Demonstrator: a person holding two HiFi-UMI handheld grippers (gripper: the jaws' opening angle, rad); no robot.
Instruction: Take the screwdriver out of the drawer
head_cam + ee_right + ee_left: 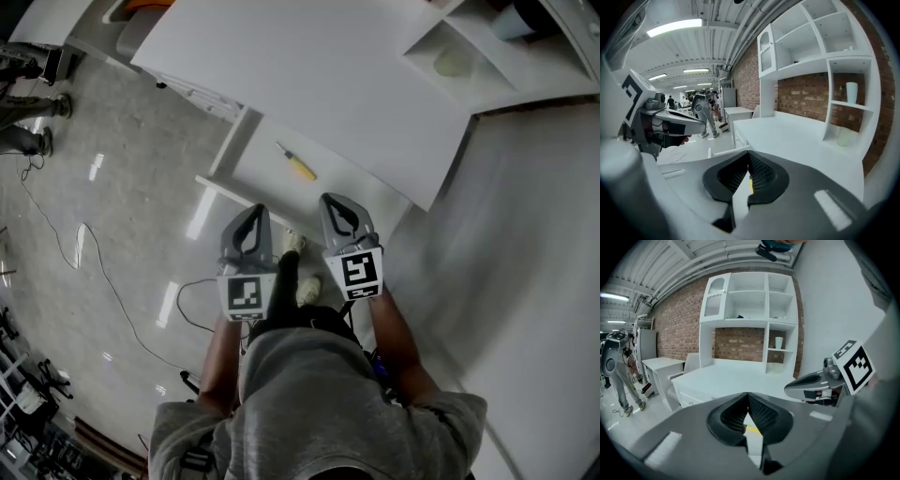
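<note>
Grey left gripper point(255, 212) is hovering over the front edge of the open drawer point(258, 173), jaws pressing together on nothing. Ahead, between both tools, the yellow-handled screwdriver point(298, 166) is lying on the drawer floor, its shaft slanting up-left and its handle pointing toward the right gripper point(334, 201), which is sitting nearer, likewise closed and empty.

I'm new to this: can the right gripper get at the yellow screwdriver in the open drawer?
Probably yes. The screwdriver lies uncovered in the open drawer, just ahead of the right gripper, with nothing between them. Its jaws are shut and would have to open first.
</note>
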